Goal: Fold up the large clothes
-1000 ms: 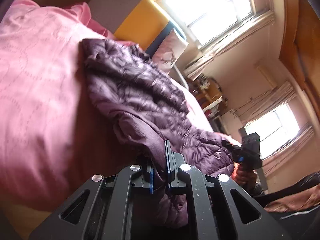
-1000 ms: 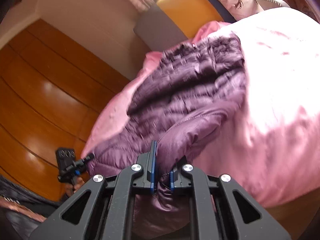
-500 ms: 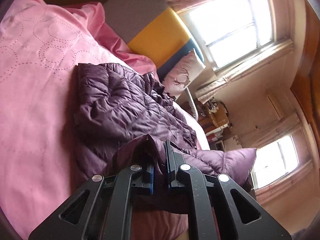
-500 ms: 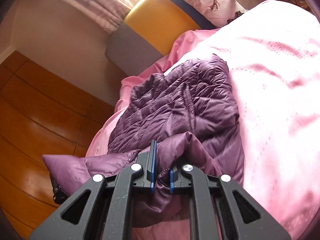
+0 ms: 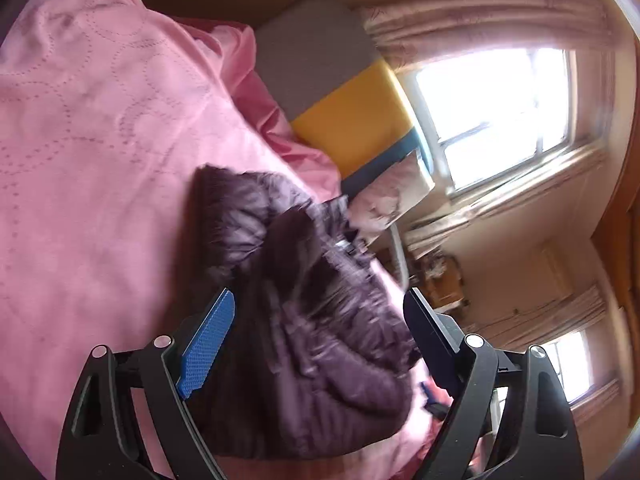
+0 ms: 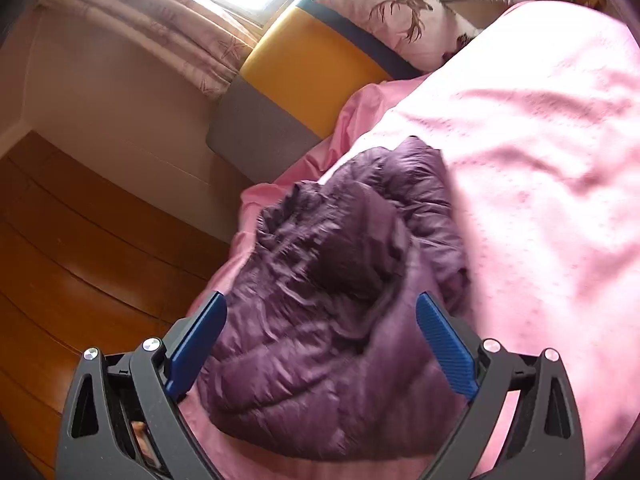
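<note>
Spreading both jaws wide, our left gripper (image 5: 320,320) and right gripper (image 6: 320,328) hover empty over the bunched purple quilted jacket (image 6: 340,312), lying near the pink bed's (image 6: 540,160) edge for folding.

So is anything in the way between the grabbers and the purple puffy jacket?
Nothing visible is. The purple jacket lies bunched on the pink bedspread, right in front of the open right gripper and open left gripper. Only air shows between the jaws and the fabric.
</note>
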`<state>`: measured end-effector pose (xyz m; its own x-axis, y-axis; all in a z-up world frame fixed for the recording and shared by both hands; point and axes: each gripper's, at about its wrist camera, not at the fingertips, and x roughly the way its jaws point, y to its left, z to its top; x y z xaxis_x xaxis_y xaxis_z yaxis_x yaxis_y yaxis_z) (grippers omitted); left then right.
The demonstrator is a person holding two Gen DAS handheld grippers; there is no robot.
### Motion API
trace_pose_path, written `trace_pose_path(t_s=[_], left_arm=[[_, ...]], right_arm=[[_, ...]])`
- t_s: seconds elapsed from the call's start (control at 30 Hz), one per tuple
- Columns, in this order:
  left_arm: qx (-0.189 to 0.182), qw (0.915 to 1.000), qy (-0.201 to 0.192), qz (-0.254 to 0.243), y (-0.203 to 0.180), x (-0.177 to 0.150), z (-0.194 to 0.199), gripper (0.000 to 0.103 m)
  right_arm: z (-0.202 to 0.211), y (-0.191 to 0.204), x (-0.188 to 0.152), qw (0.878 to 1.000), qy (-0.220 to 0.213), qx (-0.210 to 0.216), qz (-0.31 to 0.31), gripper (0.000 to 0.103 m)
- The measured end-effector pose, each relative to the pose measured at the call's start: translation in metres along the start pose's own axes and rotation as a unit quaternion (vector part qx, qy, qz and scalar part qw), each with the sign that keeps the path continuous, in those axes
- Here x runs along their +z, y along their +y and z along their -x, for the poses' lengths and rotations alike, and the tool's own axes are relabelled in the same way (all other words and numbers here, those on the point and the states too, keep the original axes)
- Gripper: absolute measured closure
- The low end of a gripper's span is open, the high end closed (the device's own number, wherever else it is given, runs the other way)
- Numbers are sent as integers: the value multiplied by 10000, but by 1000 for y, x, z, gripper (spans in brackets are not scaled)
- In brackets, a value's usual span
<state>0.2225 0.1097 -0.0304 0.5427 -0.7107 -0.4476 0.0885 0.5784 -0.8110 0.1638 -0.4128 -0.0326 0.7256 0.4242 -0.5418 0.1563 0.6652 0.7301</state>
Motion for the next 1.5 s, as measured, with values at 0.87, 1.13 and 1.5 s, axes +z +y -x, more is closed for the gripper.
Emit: trace_pose_path(t_s=[0.87, 1.13, 1.5], left_arm=[[134, 9838, 1539, -908, 6, -154, 52, 89], [822, 9807, 731, -1617, -16, -126, 75, 39], [717, 9790, 642, -1799, -28, -100, 29, 48]], right_arm=[[82, 5, -136, 9834, 1232, -895, 992, 80], [89, 59, -117, 9584, 441, -1761, 2203, 49], [13, 73, -98, 9265, 450, -2241, 2991, 74]])
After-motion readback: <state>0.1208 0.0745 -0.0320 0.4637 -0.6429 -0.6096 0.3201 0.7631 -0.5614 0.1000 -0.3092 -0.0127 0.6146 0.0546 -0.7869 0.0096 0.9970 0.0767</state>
